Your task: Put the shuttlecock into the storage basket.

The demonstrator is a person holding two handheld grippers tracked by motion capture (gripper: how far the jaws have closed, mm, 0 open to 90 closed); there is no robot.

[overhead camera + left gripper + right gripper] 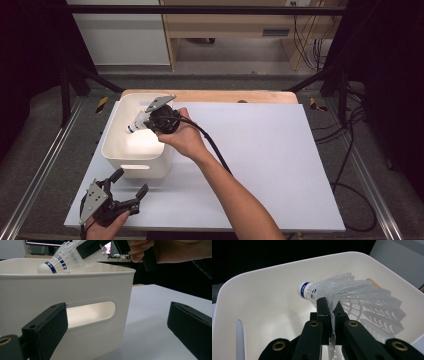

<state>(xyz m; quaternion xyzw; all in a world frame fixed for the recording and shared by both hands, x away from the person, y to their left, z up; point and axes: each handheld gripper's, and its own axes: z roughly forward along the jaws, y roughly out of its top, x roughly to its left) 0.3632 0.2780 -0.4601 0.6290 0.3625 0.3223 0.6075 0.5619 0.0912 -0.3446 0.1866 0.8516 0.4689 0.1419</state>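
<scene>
1. A white shuttlecock (342, 297) with a blue band round its cork is held above the open top of a white bin (116, 150), cork turned to the left and slightly down, feather skirt to the right.
2. In the left gripper view the shuttlecock (62, 260) is seen just over the bin's rim, not touching it.
3. The skirt's feathers are pinched between the jaws of the right gripper (329, 307), which are pressed together on them; a thin strip of feather is seen squeezed between the two black pads.
4. In the high view the right gripper (150, 119) is seen over the far right part of the bin, carried by a hand (184, 137) whose forearm comes in from the near right; a black cable trails from it across the table.
5. The bin stands at the left of a white table top (270, 165), and a handle slot (92, 312) is cut in its near wall.
6. The left gripper (127, 186) is held low at the near left corner of the table, just near of the bin, its jaws spread wide with nothing between them.
7. A wooden edge is seen beyond the table's far side.
</scene>
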